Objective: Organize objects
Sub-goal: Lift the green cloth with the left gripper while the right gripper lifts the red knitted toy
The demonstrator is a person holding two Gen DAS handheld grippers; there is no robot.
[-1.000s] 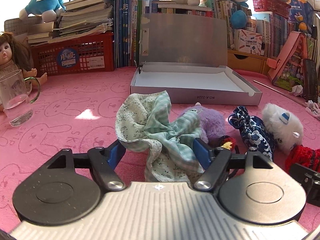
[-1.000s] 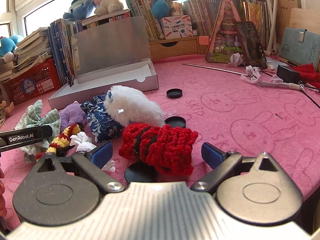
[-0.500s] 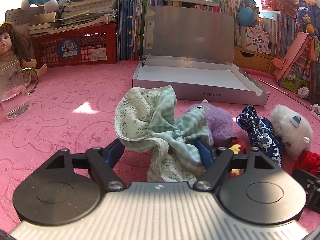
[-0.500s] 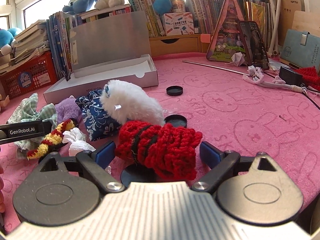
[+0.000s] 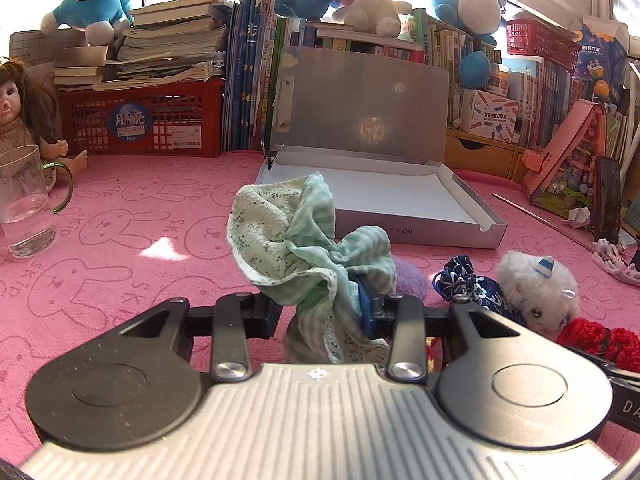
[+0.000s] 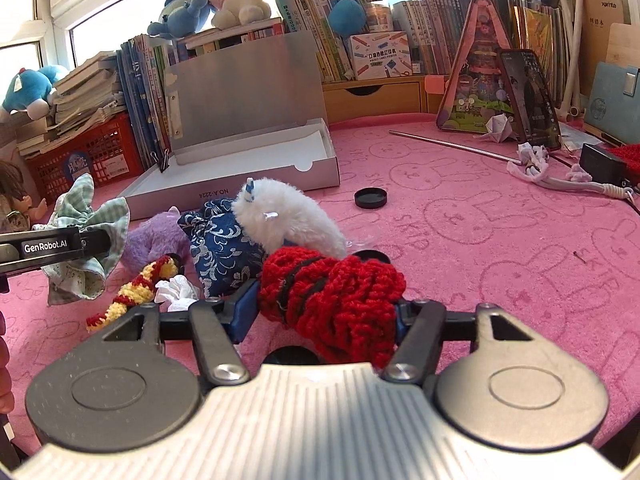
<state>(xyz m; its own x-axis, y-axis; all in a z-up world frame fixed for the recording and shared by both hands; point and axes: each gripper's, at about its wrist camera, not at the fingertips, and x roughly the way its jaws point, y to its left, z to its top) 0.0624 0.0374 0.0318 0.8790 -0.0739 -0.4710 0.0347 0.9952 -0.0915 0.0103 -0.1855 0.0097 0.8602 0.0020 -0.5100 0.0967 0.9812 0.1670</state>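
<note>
My left gripper (image 5: 320, 304) has just been closing and now pinches the green cloth (image 5: 304, 240), lifted in front of the open gray box (image 5: 416, 232). My right gripper (image 6: 320, 312) has just been closing too; its jaws squeeze the red knit piece (image 6: 332, 292), which sits in front of the box, touching the white plush (image 6: 288, 216).

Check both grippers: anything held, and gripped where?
Left gripper, jaws just closing, pinches green cloth at its bunched middle. Right gripper squeezes red knit piece across its sides.
</note>
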